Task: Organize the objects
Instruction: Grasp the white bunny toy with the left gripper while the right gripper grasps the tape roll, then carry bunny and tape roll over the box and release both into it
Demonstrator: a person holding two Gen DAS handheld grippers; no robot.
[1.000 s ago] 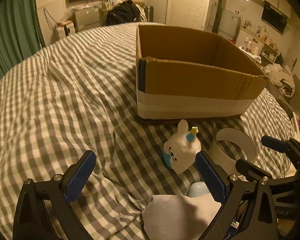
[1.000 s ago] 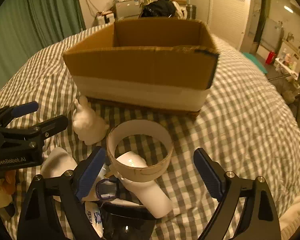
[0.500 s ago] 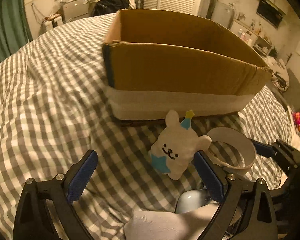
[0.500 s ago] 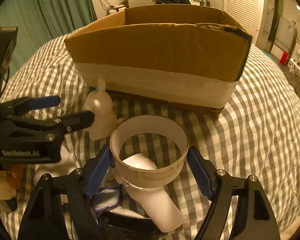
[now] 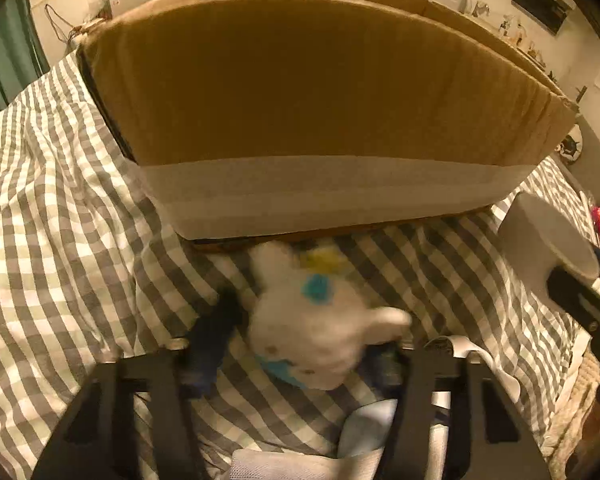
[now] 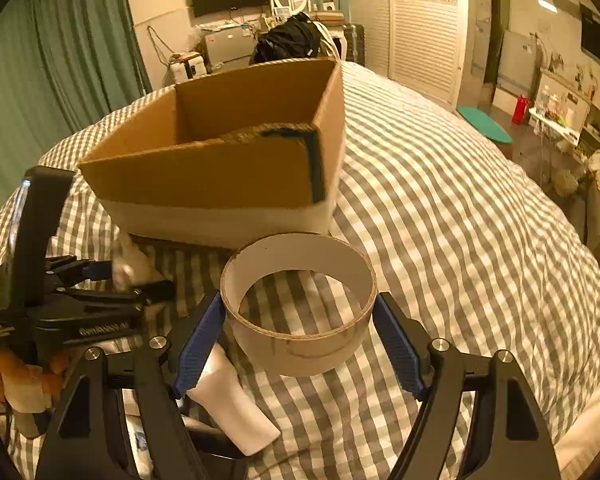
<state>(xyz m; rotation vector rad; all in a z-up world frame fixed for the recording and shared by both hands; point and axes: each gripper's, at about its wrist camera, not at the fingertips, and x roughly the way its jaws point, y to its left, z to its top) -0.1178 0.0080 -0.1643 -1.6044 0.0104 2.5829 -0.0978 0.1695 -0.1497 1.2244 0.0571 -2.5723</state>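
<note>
My left hand-held gripper (image 5: 300, 344) is clamped on the plush bunny (image 5: 312, 320) and my right hand-held gripper (image 6: 298, 332) grips the tape ring (image 6: 300, 308), both on the bed before the cardboard box (image 6: 228, 172); I'd lift each well clear of its near wall before releasing.

Clamped between right tool (image 6: 298, 330) pads: white ring (image 6: 299, 312). Beyond it, cardboard box (image 6: 220, 176) on checked bed (image 6: 440, 220); left tool (image 6: 136, 280) alongside.

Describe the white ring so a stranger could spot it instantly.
Find the cardboard box on the checked bedspread. Just before its near wall, between the right claw's blue pads, sits the white ring: a hollow, open cardboard band, unlike the solid plush bunny beside it.
</note>
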